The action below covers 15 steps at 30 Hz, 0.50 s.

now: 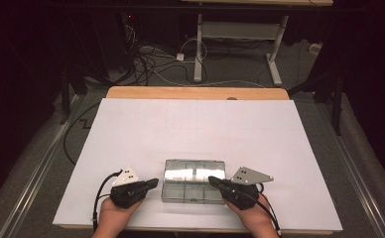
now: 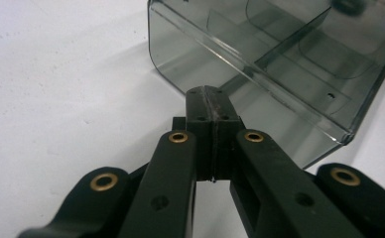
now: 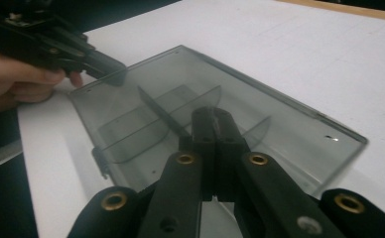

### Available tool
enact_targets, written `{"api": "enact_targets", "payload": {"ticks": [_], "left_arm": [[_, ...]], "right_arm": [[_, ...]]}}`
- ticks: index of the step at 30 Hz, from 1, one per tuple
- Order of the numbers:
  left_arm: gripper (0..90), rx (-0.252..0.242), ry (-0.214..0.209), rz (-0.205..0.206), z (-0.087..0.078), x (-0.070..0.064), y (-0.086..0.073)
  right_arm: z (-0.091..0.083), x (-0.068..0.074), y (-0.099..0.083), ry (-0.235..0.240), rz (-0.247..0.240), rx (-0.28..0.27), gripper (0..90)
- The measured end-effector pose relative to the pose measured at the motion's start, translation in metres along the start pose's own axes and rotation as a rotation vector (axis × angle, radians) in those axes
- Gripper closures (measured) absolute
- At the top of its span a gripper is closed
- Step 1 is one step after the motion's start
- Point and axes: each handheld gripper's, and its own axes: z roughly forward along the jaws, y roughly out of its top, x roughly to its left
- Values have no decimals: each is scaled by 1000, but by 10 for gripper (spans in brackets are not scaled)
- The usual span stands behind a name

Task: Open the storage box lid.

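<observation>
A clear smoky plastic compartment box (image 1: 194, 181) lies closed on the white table sheet near the front edge. Dividers show through its lid (image 3: 180, 109). My left gripper (image 1: 156, 182) is at the box's left end, its jaws pressed together with nothing between them; its tip (image 2: 209, 94) sits right at the box's side wall (image 2: 280, 59). My right gripper (image 1: 211, 180) is at the box's right end, also shut and empty, with its tip (image 3: 212, 113) over the lid's edge. In the right gripper view the left gripper (image 3: 113, 72) touches the far corner of the box.
A white sheet (image 1: 195, 129) covers the wooden table, whose far edge (image 1: 195, 92) shows as bare wood. Beyond it stand another desk's white legs (image 1: 198, 49) and loose cables (image 1: 151, 59) on the floor. A hand (image 3: 22, 84) holds the left gripper.
</observation>
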Motion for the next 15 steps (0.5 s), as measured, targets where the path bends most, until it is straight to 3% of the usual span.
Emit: {"api": "enact_targets", "payload": {"ticks": [8, 15], "left_arm": [[876, -5, -1, 12, -1, -3, 0], [876, 22, -14, 35, 4, -10, 1]], "right_arm": [[3, 9, 0, 34, -12, 3, 900], [3, 21, 2, 62, -41, 8, 900]]}}
